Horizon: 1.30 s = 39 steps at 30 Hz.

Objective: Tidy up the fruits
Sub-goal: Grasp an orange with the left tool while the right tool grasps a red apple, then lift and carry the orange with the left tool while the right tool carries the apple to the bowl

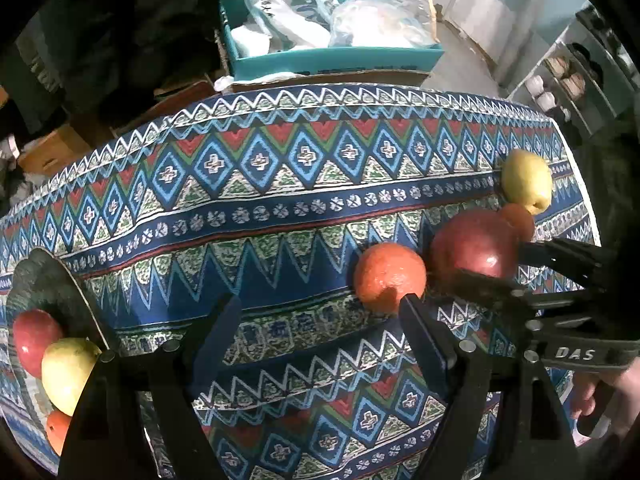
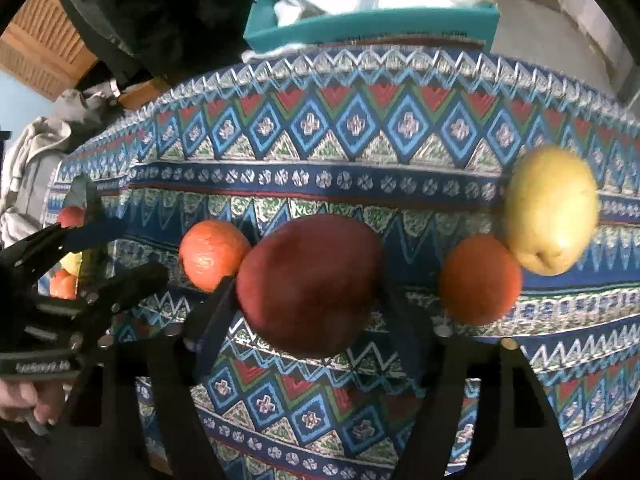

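A red apple [image 2: 310,284] sits between the fingers of my right gripper [image 2: 308,312], which close on its sides; it also shows in the left wrist view [image 1: 474,246] with the right gripper [image 1: 516,264] around it. An orange [image 2: 212,254] lies left of it, another orange [image 2: 480,280] and a yellow pear [image 2: 552,208] right of it. My left gripper [image 1: 320,320] is open and empty, near the left orange [image 1: 390,276]. A dark plate [image 1: 48,280] at the far left holds a red apple [image 1: 34,340], a yellow pear [image 1: 68,372] and an orange [image 1: 58,428].
The table has a patterned blue cloth [image 1: 260,200]. Behind its far edge stand a teal box [image 1: 332,60] with plastic bags and cardboard boxes [image 1: 52,148]. A white shelf [image 1: 560,84] is at the right.
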Each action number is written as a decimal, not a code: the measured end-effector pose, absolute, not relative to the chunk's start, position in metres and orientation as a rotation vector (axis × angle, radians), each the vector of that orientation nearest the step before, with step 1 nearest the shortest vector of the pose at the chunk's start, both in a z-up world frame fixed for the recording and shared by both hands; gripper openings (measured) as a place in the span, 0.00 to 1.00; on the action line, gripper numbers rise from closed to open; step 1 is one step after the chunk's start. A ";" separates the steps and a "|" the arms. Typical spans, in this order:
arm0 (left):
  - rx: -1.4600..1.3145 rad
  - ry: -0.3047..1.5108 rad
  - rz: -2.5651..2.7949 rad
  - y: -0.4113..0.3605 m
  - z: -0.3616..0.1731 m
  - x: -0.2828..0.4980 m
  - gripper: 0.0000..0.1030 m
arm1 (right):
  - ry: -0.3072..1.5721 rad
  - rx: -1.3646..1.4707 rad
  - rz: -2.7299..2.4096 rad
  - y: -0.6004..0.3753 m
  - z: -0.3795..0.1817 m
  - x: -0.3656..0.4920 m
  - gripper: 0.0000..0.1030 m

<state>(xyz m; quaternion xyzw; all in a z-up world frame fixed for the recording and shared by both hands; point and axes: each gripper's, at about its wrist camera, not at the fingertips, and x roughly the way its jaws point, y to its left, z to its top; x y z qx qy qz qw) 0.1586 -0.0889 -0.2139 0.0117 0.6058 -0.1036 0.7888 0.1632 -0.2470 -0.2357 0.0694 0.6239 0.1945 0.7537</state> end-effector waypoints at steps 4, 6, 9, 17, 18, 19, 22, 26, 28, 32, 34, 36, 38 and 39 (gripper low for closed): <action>0.033 1.306 -0.228 -0.096 -0.214 0.157 0.80 | 1.334 0.141 0.417 -0.244 -0.236 0.165 0.75; 0.039 1.306 -0.230 -0.097 -0.214 0.157 0.80 | 1.332 0.119 0.416 -0.242 -0.234 0.165 0.75; 0.032 1.310 -0.227 -0.096 -0.216 0.159 0.80 | 1.332 0.118 0.422 -0.241 -0.235 0.164 0.74; 0.005 1.318 -0.246 -0.102 -0.221 0.166 0.80 | 1.312 0.117 0.372 -0.268 -0.223 0.153 0.59; 0.010 1.319 -0.248 -0.105 -0.222 0.167 0.80 | 1.304 0.146 0.381 -0.272 -0.225 0.152 0.59; 0.017 1.320 -0.248 -0.108 -0.223 0.167 0.80 | 1.304 0.173 0.385 -0.276 -0.226 0.152 0.59; 0.031 1.320 -0.266 -0.119 -0.226 0.168 0.80 | 1.309 0.183 0.384 -0.283 -0.227 0.152 0.59; 0.087 1.317 -0.282 -0.132 -0.231 0.169 0.80 | 1.319 0.257 0.389 -0.296 -0.229 0.146 0.59; 0.097 1.325 -0.280 -0.135 -0.236 0.170 0.80 | 1.317 0.260 0.398 -0.297 -0.229 0.145 0.59; 0.103 1.326 -0.275 -0.140 -0.245 0.175 0.80 | 1.312 0.249 0.406 -0.294 -0.229 0.144 0.60; 0.103 1.324 -0.279 -0.142 -0.248 0.176 0.72 | 1.312 0.246 0.414 -0.294 -0.231 0.145 0.62; 0.104 1.317 -0.288 -0.144 -0.249 0.178 0.54 | 1.319 0.244 0.417 -0.293 -0.234 0.145 0.65; 0.105 1.316 -0.303 -0.145 -0.248 0.178 0.44 | 1.321 0.242 0.418 -0.292 -0.237 0.146 0.68; 0.102 1.315 -0.299 -0.144 -0.248 0.178 0.44 | 1.319 0.239 0.419 -0.290 -0.239 0.147 0.70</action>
